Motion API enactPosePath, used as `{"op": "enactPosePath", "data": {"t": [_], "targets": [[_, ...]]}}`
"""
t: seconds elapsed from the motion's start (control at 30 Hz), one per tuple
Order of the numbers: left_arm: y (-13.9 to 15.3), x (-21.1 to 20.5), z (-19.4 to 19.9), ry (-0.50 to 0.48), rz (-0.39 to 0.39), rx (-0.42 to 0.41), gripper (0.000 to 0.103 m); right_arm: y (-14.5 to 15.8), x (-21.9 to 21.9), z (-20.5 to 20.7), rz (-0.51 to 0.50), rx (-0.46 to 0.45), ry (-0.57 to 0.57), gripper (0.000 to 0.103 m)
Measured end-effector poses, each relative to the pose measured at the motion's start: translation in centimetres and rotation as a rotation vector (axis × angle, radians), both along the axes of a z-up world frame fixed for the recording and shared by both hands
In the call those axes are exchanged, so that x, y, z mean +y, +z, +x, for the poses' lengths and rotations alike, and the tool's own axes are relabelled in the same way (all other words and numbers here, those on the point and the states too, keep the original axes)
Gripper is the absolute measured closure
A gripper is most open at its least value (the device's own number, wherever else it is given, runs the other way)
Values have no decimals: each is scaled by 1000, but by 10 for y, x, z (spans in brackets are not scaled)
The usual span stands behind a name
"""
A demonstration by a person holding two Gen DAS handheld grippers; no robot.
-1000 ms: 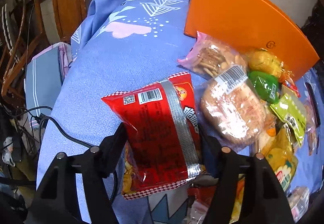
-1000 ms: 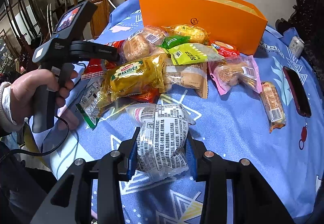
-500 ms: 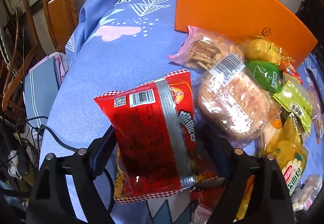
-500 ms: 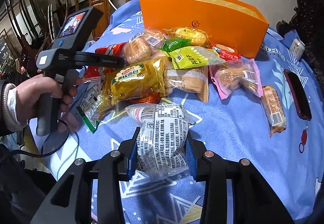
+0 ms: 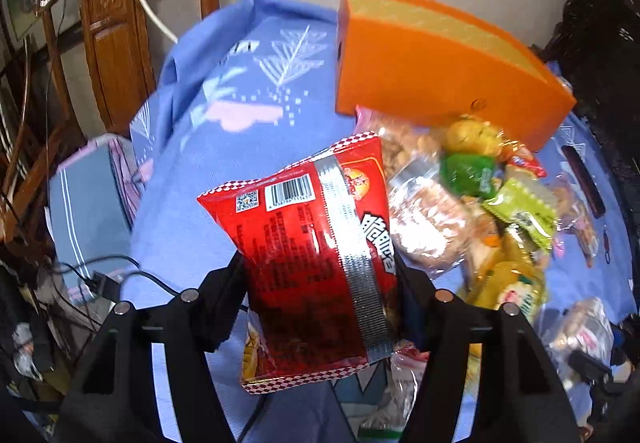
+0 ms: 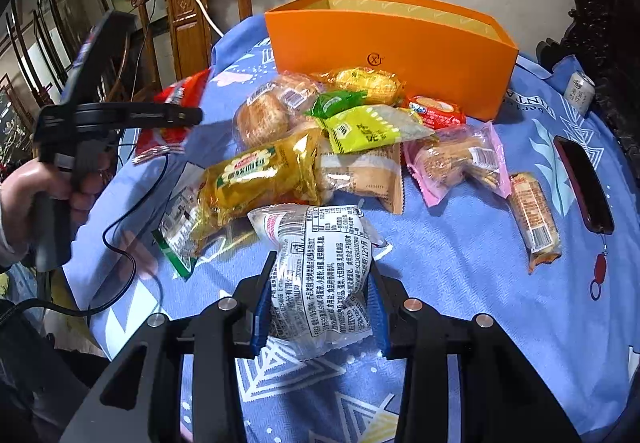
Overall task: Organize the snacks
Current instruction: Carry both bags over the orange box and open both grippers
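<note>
Table under blue patterned cloth (image 6: pixel 460 263). On it: orange box (image 6: pixel 400 55), snack packets heap (image 6: pixel 320 147), dark phone (image 6: pixel 582 183), small can (image 6: pixel 580 91).

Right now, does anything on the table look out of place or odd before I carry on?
Mostly no: the snacks are just heaped loose in front of the orange box. Non-snacks sit at the right: a dark phone lying flat, and a small can upright near the table edge.

Dim indoor light, fisheye-warped edges, left view perhaps motion-blurred.
</note>
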State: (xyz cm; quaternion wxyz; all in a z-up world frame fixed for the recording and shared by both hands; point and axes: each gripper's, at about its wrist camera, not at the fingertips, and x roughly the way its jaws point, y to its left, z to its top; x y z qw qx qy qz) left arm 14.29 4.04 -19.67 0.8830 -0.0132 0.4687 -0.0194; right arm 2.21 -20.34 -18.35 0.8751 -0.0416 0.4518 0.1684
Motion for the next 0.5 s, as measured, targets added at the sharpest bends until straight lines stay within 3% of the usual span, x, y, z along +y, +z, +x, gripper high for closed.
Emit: {"op": "enactPosePath", "data": {"t": [0.23, 0.5], "targets": [[54, -13, -7, -82, 14, -102, 40, 37, -8, 7, 35, -93, -17, 63], [121, -38, 22, -143, -14, -219, 40, 101, -23, 43, 73, -260, -50, 63]]}}
